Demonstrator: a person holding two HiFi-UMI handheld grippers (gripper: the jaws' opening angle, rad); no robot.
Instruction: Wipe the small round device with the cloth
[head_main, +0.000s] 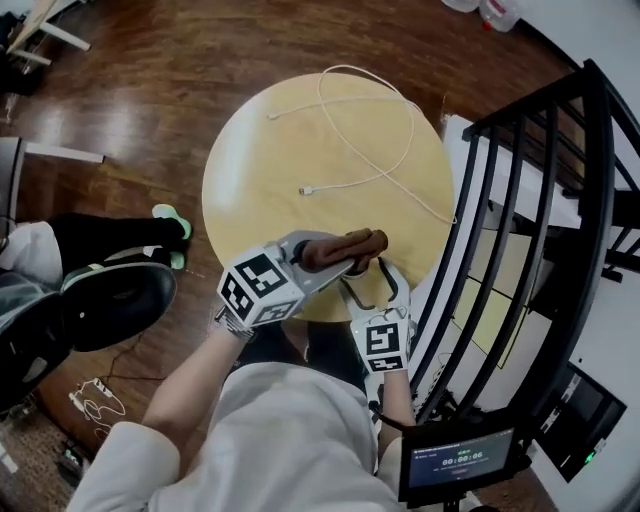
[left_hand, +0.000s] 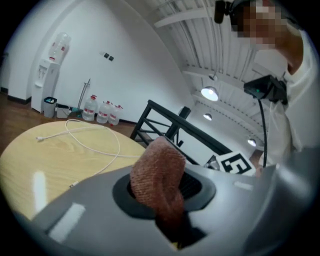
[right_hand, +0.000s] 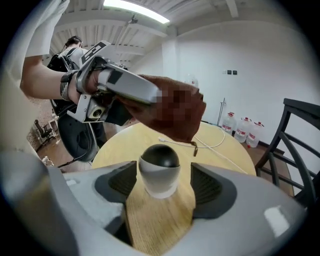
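The left gripper (left_hand: 160, 196), clamped on the brown cloth (left_hand: 157, 172), hangs it at 12 o'clock just above the small round device (right_hand: 159, 170), which stands near the worktop's (head_main: 290, 140) 6 o'clock edge between the right gripper's (right_hand: 160, 194) parted jaws, neither touching it.

Round pale wooden table (head_main: 250, 170) on dark plank floor (head_main: 150, 70). Looped loosely across its top, thin white cable (head_main: 395, 150). Just right of the table, black metal railing (head_main: 540, 200). At lower right, small lit screen (head_main: 462, 462). To the left, black chair (head_main: 110, 300) near a green-soled shoe (head_main: 172, 215). Along the far white wall, water dispenser (left_hand: 47, 75) and 3 big water bottles (left_hand: 102, 112).
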